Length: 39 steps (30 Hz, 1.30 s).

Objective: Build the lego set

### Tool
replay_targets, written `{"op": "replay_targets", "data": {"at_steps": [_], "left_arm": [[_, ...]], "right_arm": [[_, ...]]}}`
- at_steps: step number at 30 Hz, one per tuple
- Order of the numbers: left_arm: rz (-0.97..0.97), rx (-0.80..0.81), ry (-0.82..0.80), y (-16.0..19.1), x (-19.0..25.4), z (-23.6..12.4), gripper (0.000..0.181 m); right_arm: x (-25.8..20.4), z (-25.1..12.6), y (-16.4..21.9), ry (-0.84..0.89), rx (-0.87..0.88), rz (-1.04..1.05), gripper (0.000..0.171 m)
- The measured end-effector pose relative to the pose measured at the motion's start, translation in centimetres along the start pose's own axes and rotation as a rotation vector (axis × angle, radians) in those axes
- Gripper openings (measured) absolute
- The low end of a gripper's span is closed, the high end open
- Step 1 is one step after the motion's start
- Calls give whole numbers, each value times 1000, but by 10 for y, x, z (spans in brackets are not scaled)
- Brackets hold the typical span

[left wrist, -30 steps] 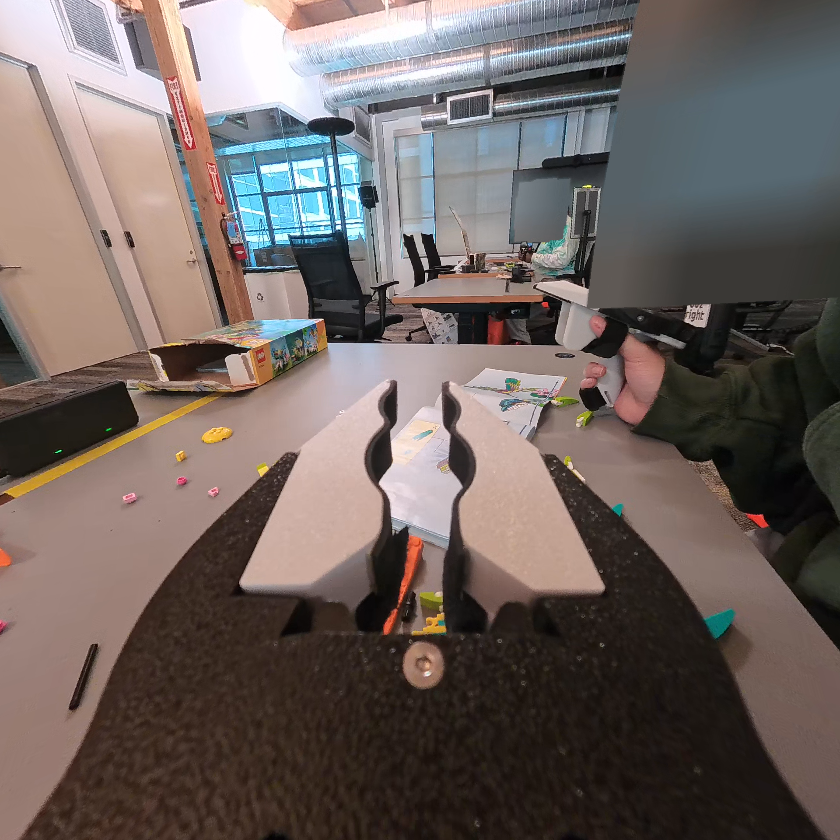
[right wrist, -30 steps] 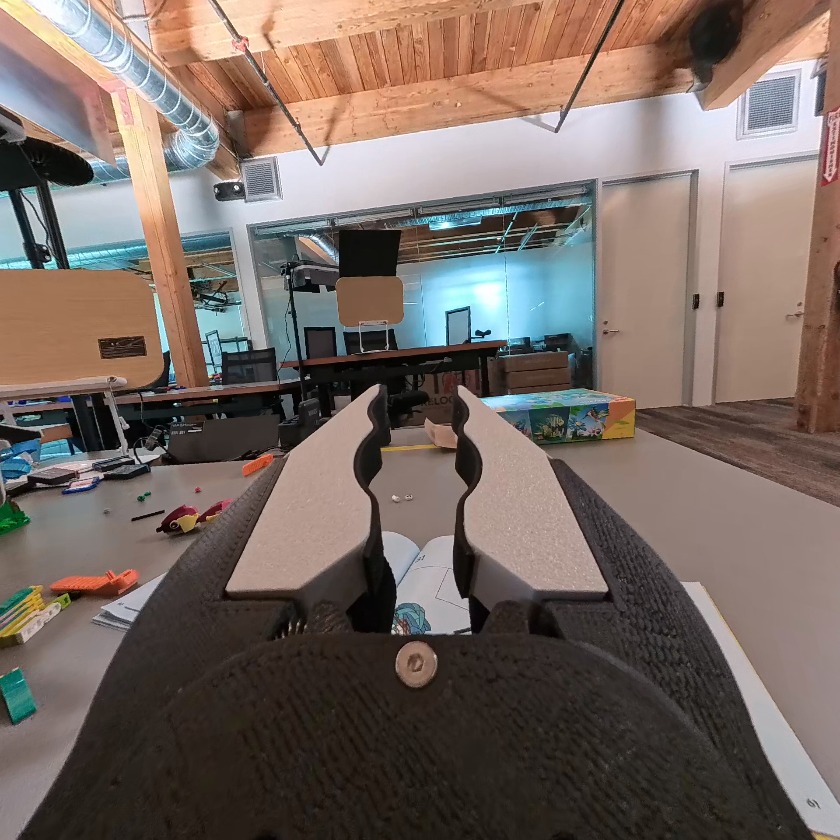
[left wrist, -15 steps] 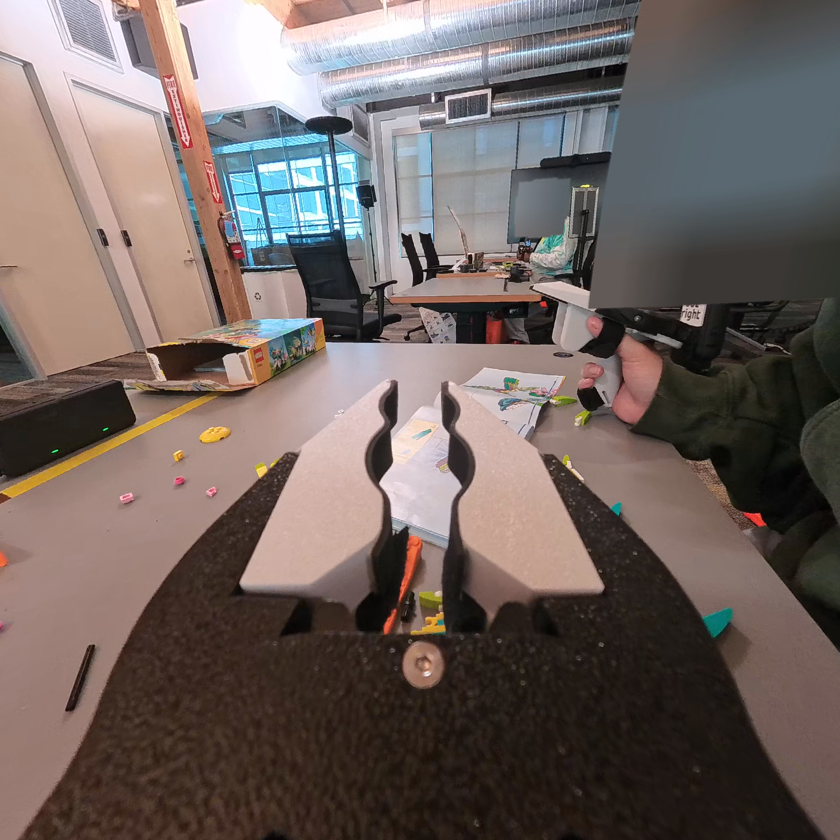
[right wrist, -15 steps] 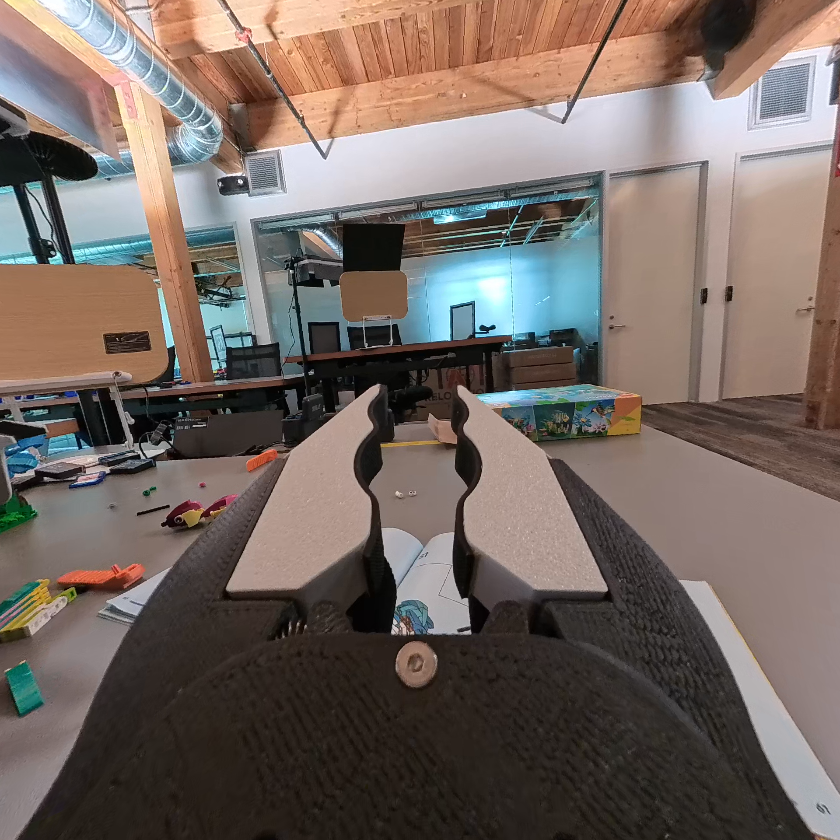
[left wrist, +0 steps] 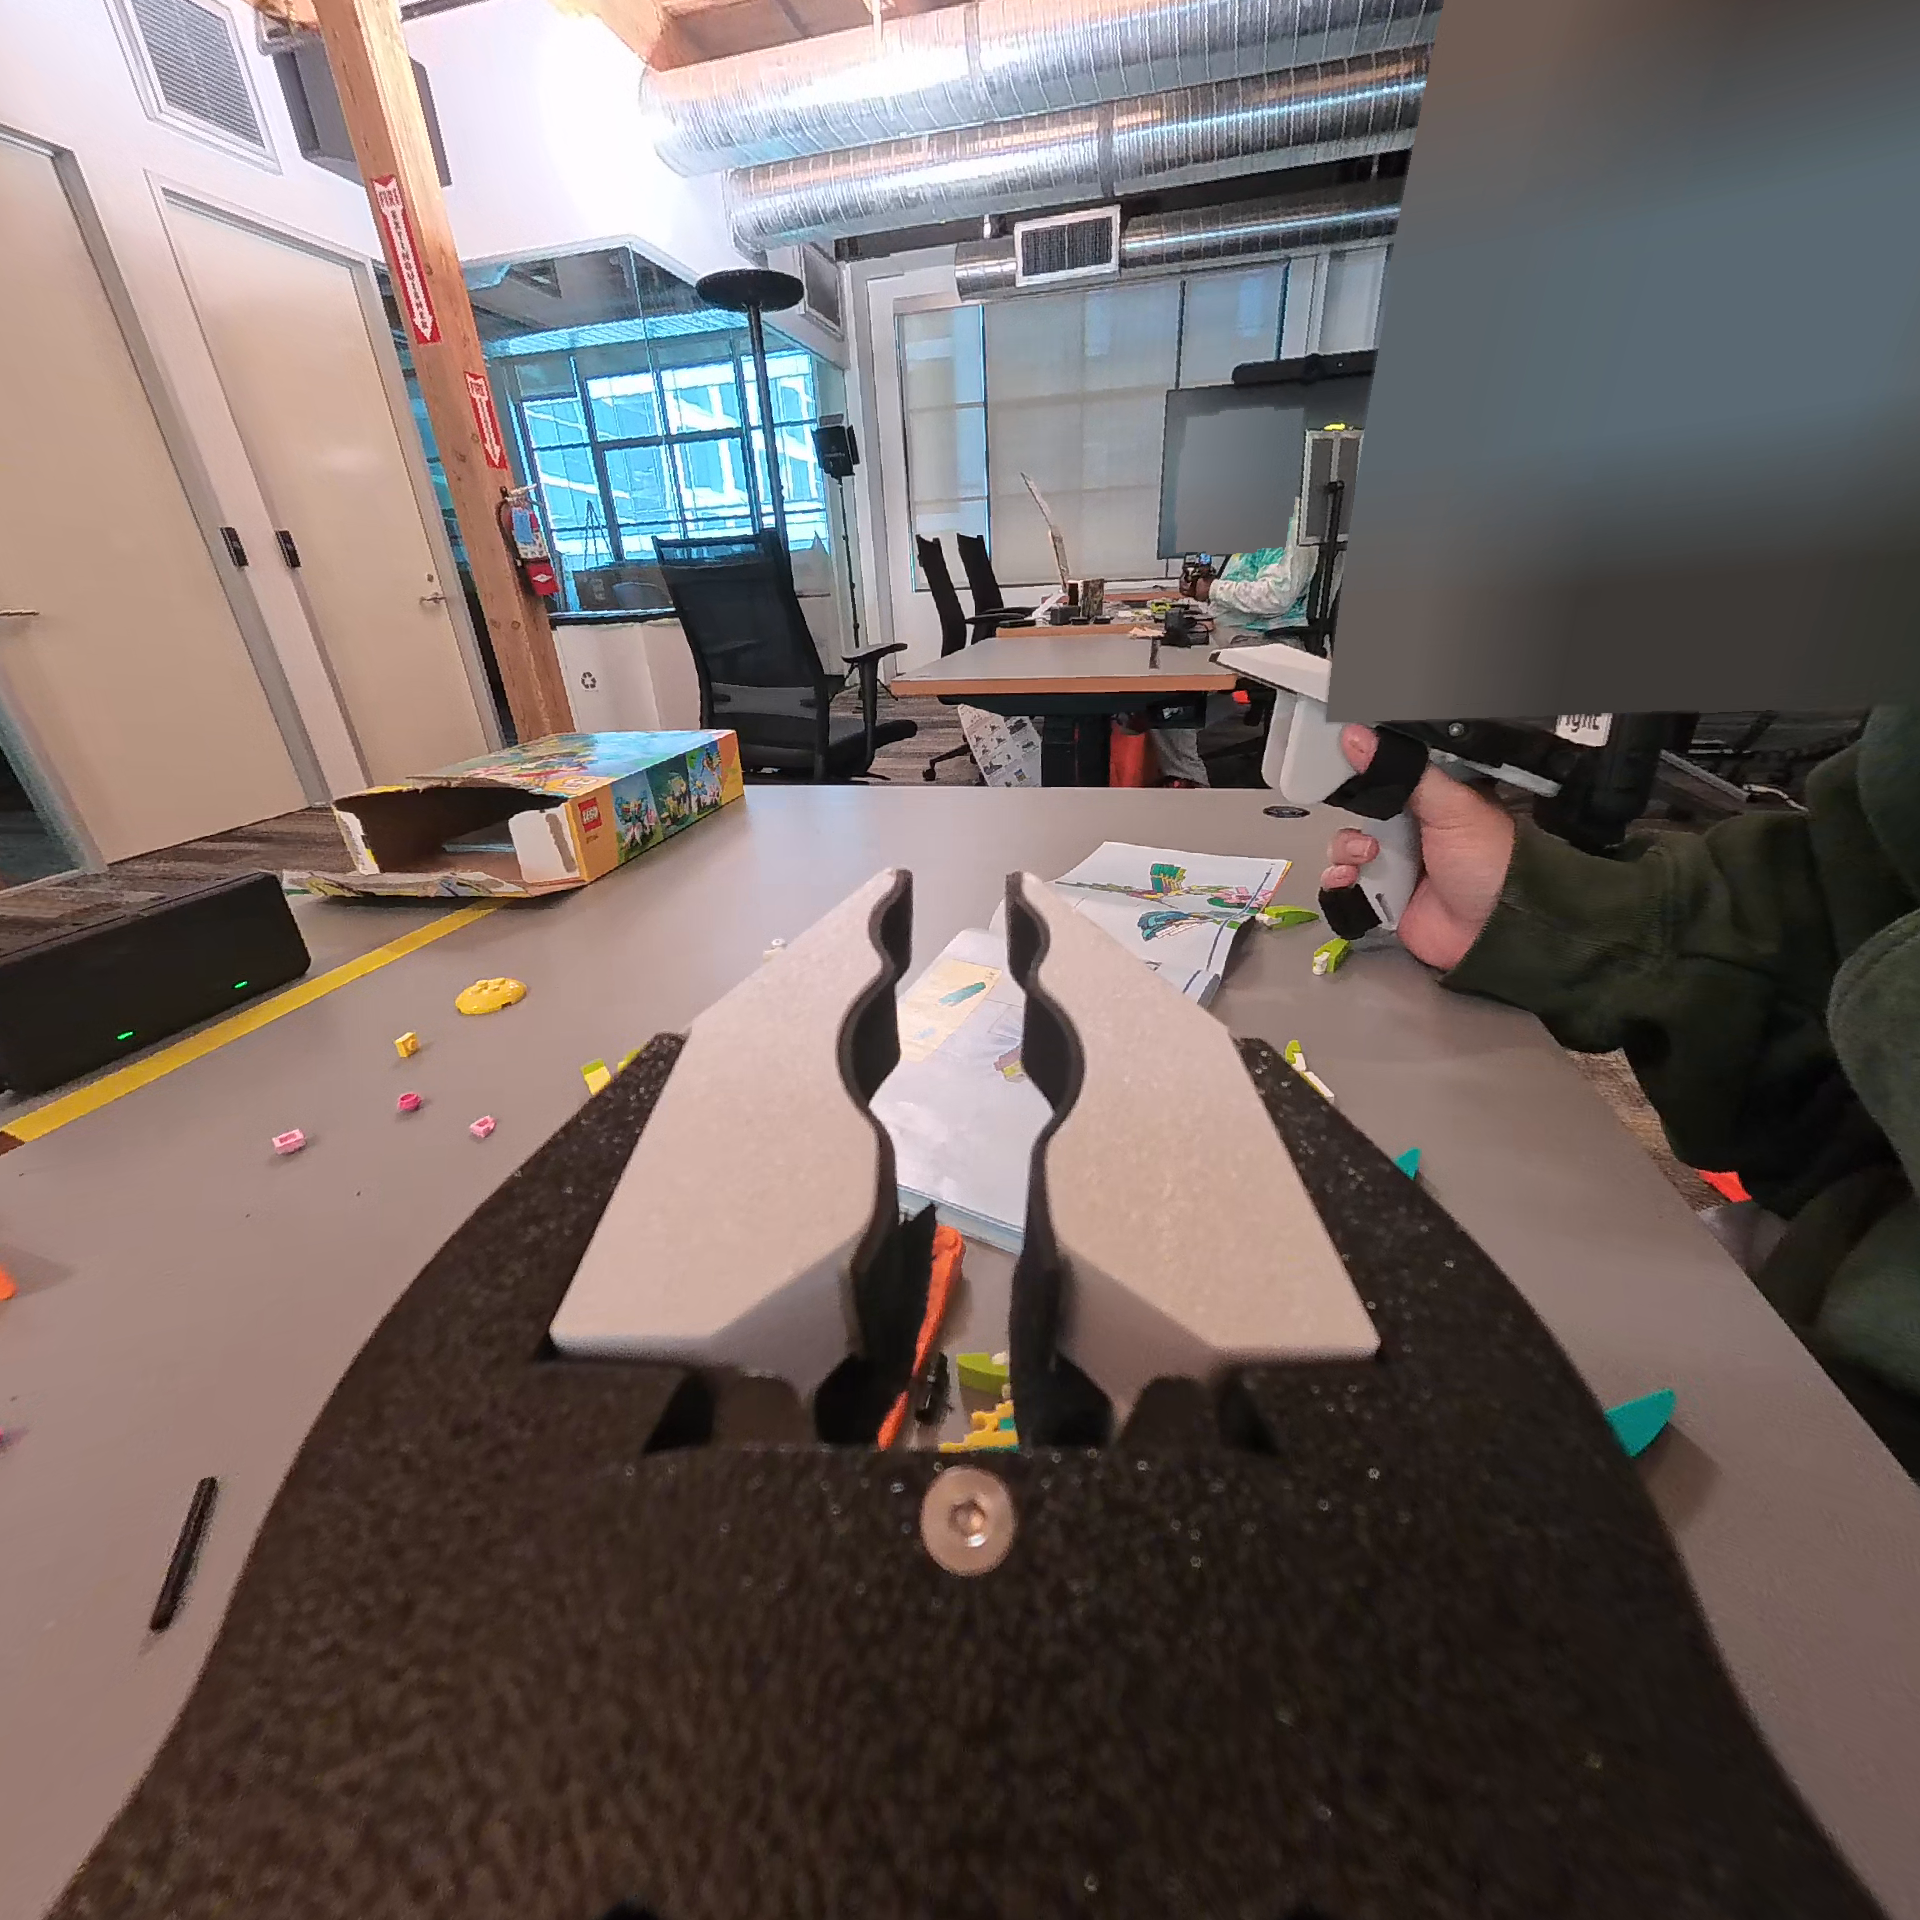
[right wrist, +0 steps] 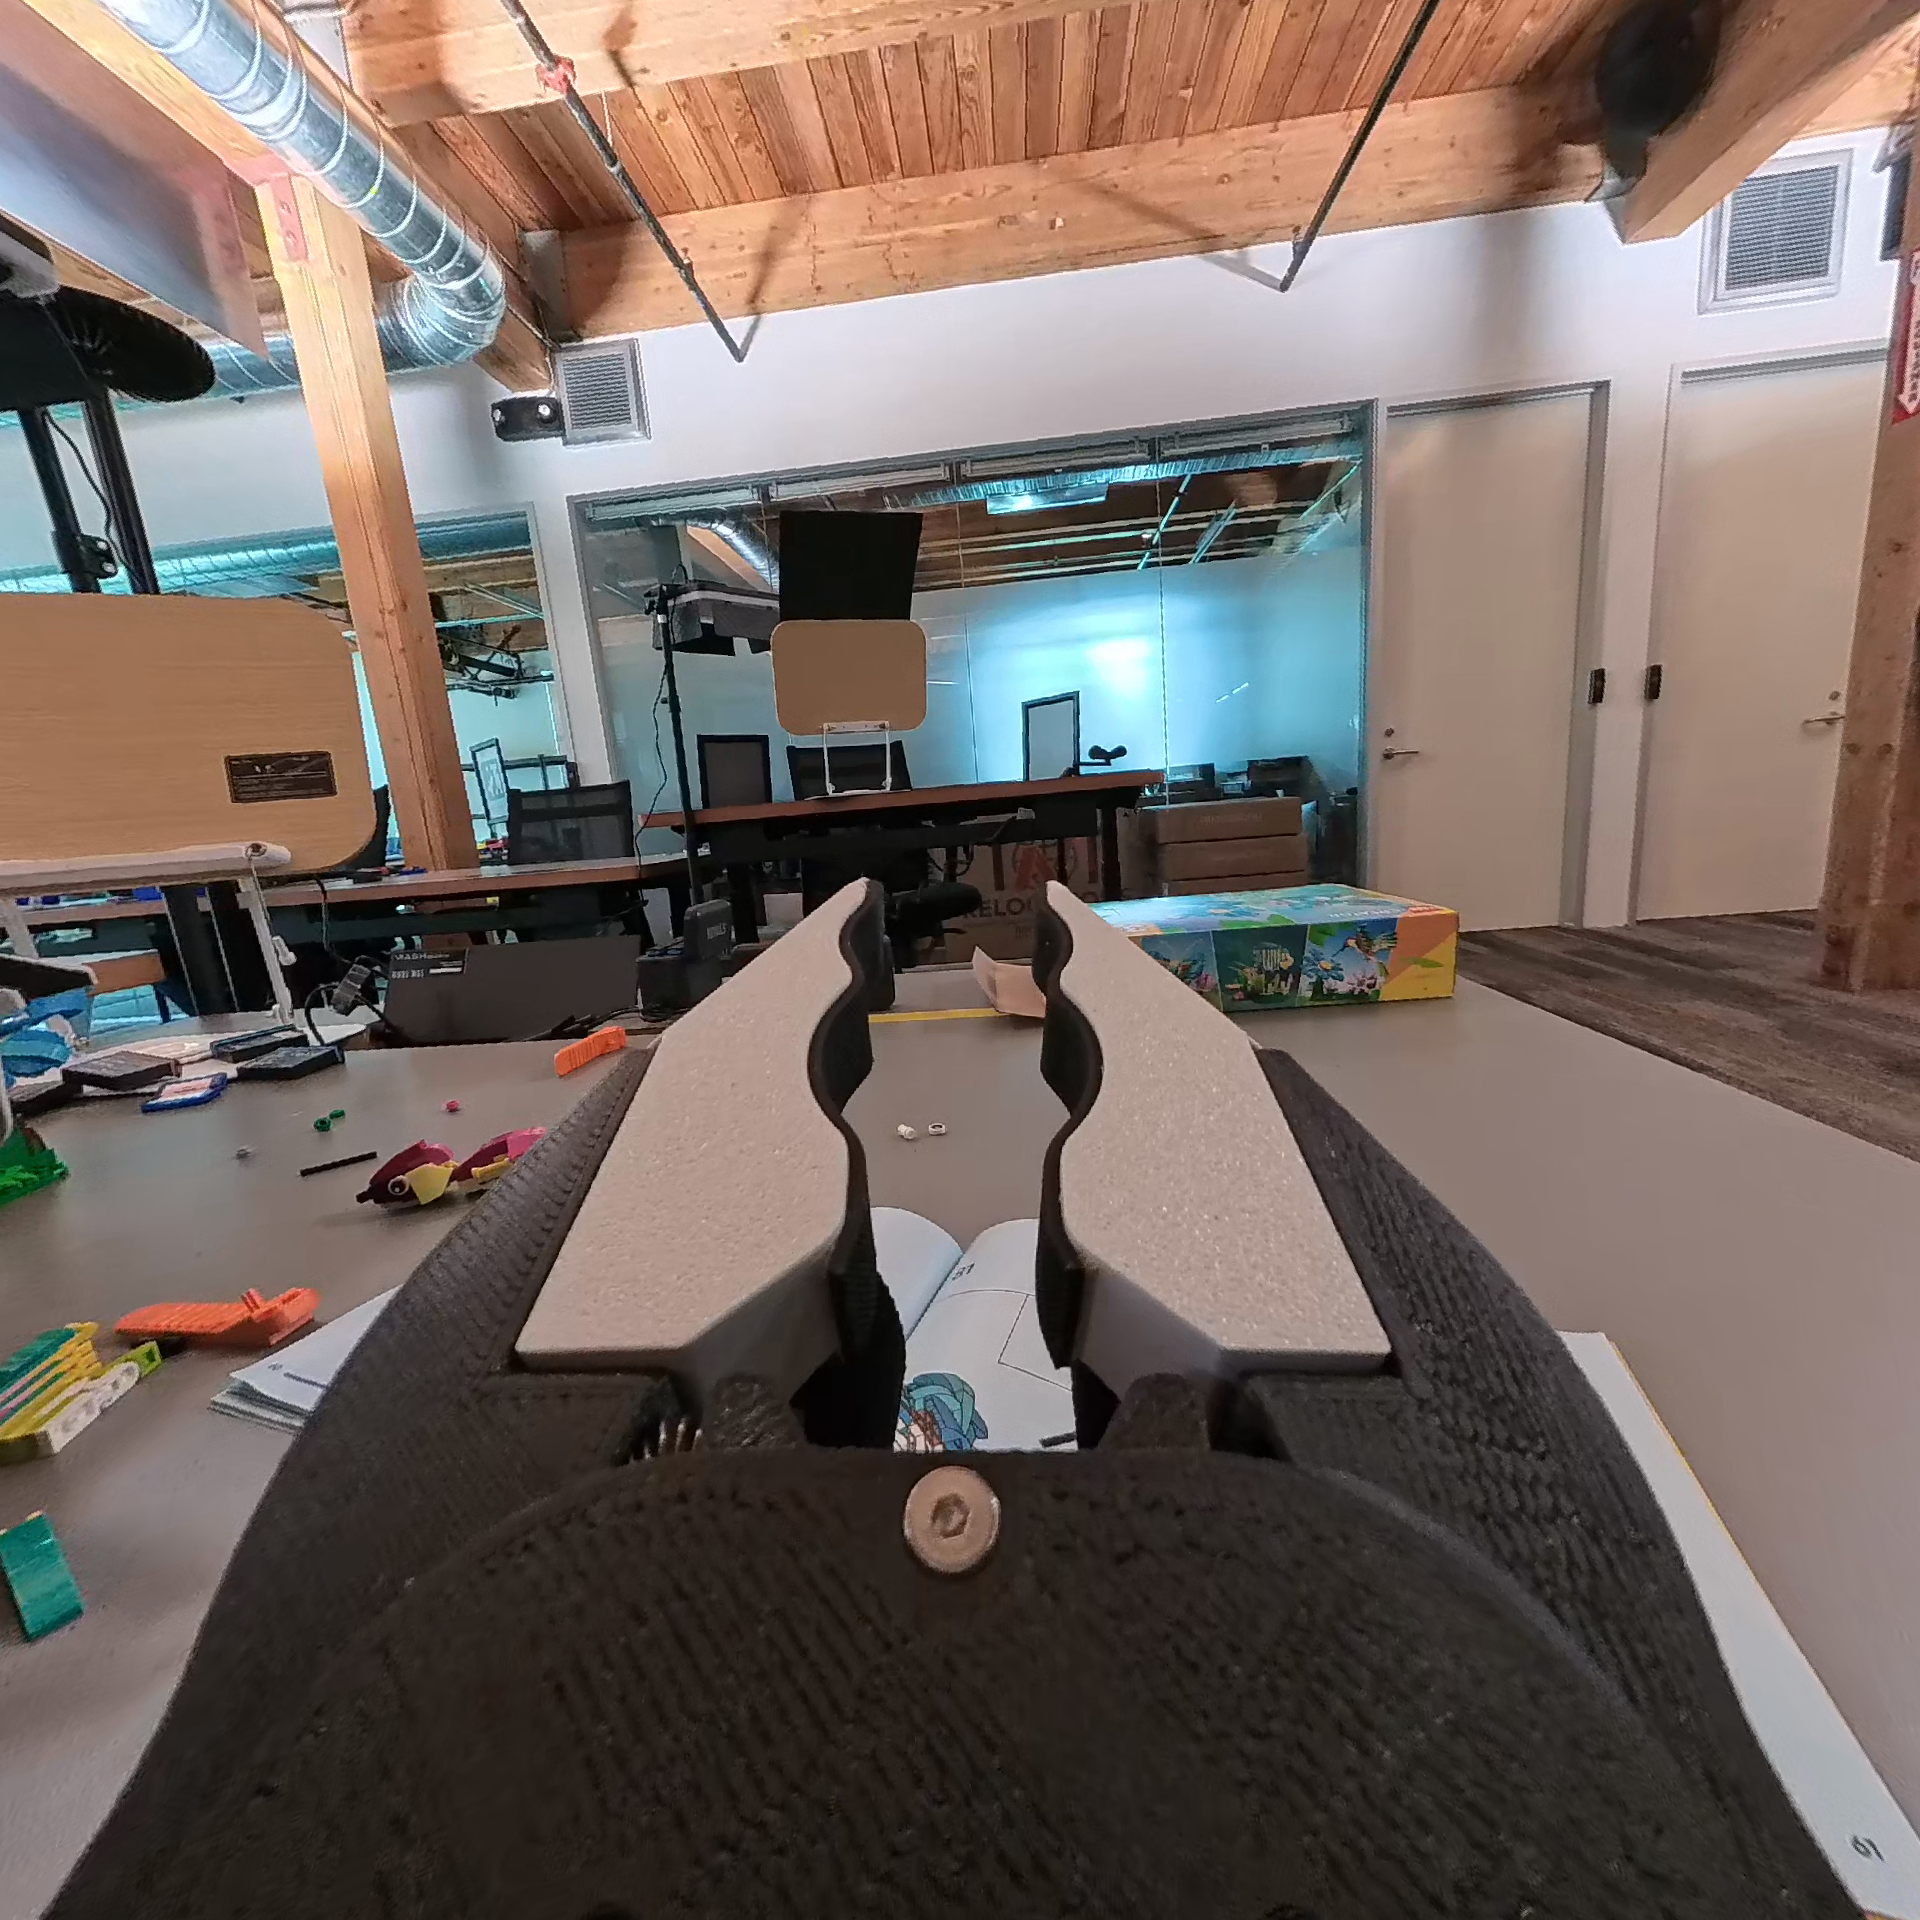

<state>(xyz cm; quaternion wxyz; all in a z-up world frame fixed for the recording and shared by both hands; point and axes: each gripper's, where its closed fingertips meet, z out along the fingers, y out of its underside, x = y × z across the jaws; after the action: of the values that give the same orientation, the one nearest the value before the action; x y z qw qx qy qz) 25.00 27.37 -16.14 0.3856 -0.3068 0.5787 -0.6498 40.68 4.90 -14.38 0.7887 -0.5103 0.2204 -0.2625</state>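
Seen from the left wrist camera, the left gripper hovers low over a grey table, its two pale grey fingers parted with nothing between them. Directly beneath the gap lie an orange Lego piece and small lime and yellow pieces. Just beyond, an open instruction booklet lies flat, and a second printed sheet lies farther on. Teal pieces sit at the right edge, a thin black rod at the left, and tiny pink bricks and a yellow round piece are scattered to the left. At the far left stands a torn-open Lego box carrying a red brand logo and colourful artwork, near a black device. At the right, a hand in a dark green sleeve grips a white handle.

From the right wrist camera, the right gripper also hangs with its fingers apart and empty, over the open booklet. To the left lie a teal slope brick, a stack of yellow, green and white pieces, an orange brick separator and a small magenta and yellow bird-like build. Two tiny white pieces sit ahead, and the box rests at the table's far edge.
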Motion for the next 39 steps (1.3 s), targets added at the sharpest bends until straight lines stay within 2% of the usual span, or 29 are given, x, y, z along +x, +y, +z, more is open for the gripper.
{"op": "replay_targets", "data": {"at_steps": [2, 5, 11, 39], "left_arm": [[2, 1, -1, 0, 0, 0, 15], [0, -1, 1, 0, 0, 0, 14], [-2, -4, 2, 1, 0, 0, 14], [-2, -11, -3, 2, -1, 1, 10]], "right_arm": [[2, 0, -1, 12, 4, -5, 27], [12, -3, -7, 84, 35, -26, 42], [32, -9, -16, 212, 96, -8, 54], [26, -14, -28, 157, 167, 57, 48]]}}
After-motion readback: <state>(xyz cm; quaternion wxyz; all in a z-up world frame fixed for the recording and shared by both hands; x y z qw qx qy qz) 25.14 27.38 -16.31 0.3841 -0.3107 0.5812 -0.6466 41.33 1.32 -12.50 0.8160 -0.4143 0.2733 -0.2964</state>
